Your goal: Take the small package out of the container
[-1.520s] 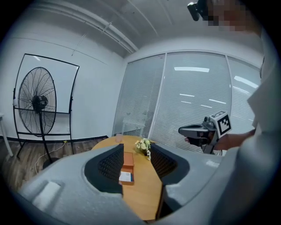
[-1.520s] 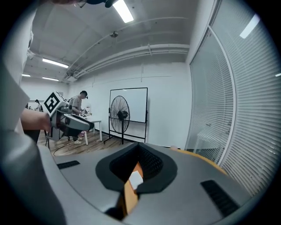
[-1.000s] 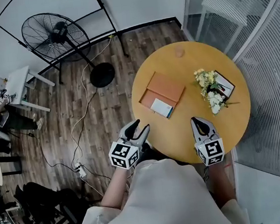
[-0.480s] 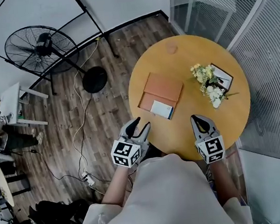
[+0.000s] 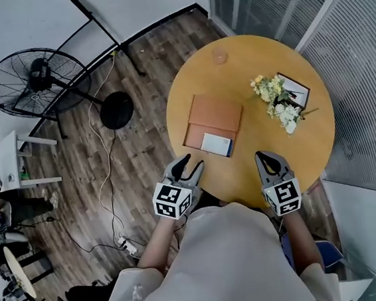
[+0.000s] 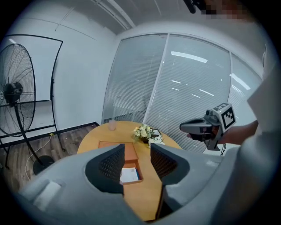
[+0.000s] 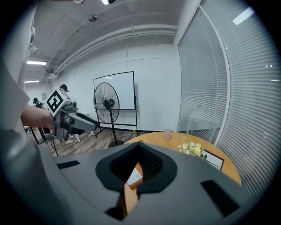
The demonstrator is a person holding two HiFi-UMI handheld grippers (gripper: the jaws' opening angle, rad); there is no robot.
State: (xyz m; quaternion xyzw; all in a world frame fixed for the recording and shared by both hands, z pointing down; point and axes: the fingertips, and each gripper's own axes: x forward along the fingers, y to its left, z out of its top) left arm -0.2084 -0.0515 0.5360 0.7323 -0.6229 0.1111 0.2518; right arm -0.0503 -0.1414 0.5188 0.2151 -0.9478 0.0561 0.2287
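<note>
the small package [image 5: 215, 144] lies flat in the near half of the open orange container [image 5: 219, 113] on the desk [image 5: 248, 87]. its long axis follows the container's near edge. the left hand-held gripper [image 5: 193, 162] is released and empty, the right hand-held gripper [image 5: 265, 156] clenched on nothing. package and jaws are unchanged from a second ago.

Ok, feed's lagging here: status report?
Left gripper open, right gripper shut, both empty, at the table edge. Small package untouched in the orange container. Nothing in the way.
</note>
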